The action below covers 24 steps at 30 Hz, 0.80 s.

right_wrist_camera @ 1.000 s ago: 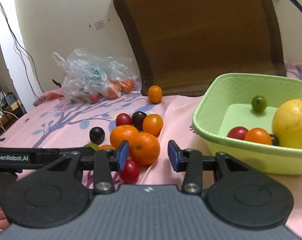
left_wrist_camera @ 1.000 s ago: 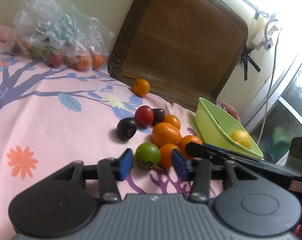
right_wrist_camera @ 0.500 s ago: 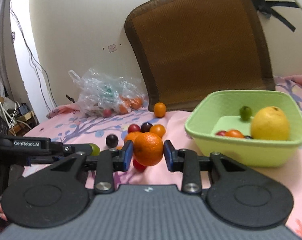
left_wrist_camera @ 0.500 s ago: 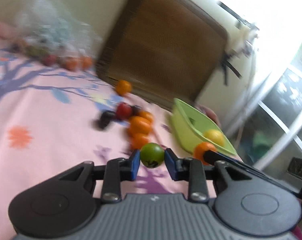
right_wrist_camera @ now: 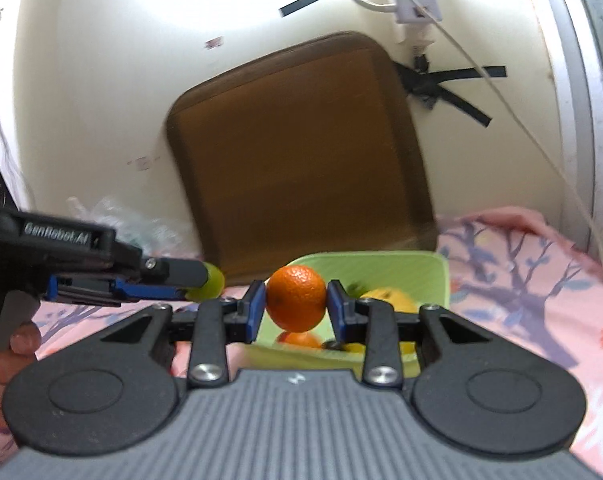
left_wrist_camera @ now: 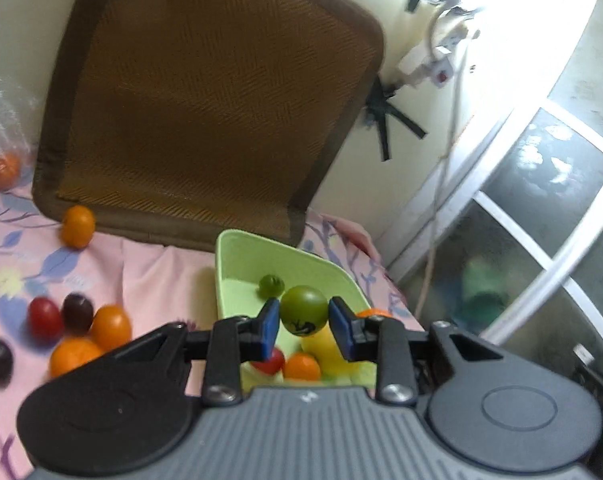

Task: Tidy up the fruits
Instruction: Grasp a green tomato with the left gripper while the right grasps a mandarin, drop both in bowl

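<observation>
A: In the left view we're over a pink flowered bedsheet (left_wrist_camera: pixel 149 264), with a brown cushion (left_wrist_camera: pixel 205 100) at twelve o'clock. Our left gripper (left_wrist_camera: pixel 304 322) is clamped on a green fruit (left_wrist_camera: pixel 304 310), just above the green bowl (left_wrist_camera: pixel 237 256).

B: In the right view it's the same sheet. Our right gripper (right_wrist_camera: pixel 296 307) pinches an orange (right_wrist_camera: pixel 296 298), with the bowl at six o'clock below it. We're mid-delivery; next we should lower both and let go gently.

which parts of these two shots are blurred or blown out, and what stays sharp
Left wrist view: the window side at upper right is blown out white, and the loose fruit on the sheet is smeared, while the green fruit between the fingers stays fairly crisp. Right wrist view: the mat edges are soft and the wall top glares; the orange is sharp.
</observation>
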Motion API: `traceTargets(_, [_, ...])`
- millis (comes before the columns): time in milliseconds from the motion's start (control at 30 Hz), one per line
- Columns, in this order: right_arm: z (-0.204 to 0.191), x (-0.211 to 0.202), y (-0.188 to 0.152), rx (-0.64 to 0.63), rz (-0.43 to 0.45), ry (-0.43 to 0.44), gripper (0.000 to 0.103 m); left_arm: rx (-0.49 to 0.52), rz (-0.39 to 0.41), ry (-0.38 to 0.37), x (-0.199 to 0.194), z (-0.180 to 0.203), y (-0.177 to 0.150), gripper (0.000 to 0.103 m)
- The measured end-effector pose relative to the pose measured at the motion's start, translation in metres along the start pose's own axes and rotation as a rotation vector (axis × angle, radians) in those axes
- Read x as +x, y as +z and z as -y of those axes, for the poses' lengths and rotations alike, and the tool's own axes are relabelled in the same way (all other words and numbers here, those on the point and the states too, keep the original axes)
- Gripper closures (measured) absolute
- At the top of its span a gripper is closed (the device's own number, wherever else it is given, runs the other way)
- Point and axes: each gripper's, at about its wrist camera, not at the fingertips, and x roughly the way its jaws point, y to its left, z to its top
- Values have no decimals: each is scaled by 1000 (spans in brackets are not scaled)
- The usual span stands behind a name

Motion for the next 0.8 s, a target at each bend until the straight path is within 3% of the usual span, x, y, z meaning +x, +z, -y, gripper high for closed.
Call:
traceTargets(233, [0,42,-10,-137,-20,-57,65,-6,-56,63,40,-7,5,72])
traceTargets(267, [0,43,-12,-149,-17,-61,65,1,-57,68,43,-6,4,68])
traceTargets(433, [5,36,-10,-157,29,-55,62,0,-64,72,48,-5,1,68])
traceTargets(667, [10,16,-6,-100,89,-75,62,35,22,39,-7,4,-2,68])
traceTargets(800, [12,0,-2,-44,104,-60,62,86,85,96,-55,0,-15,68])
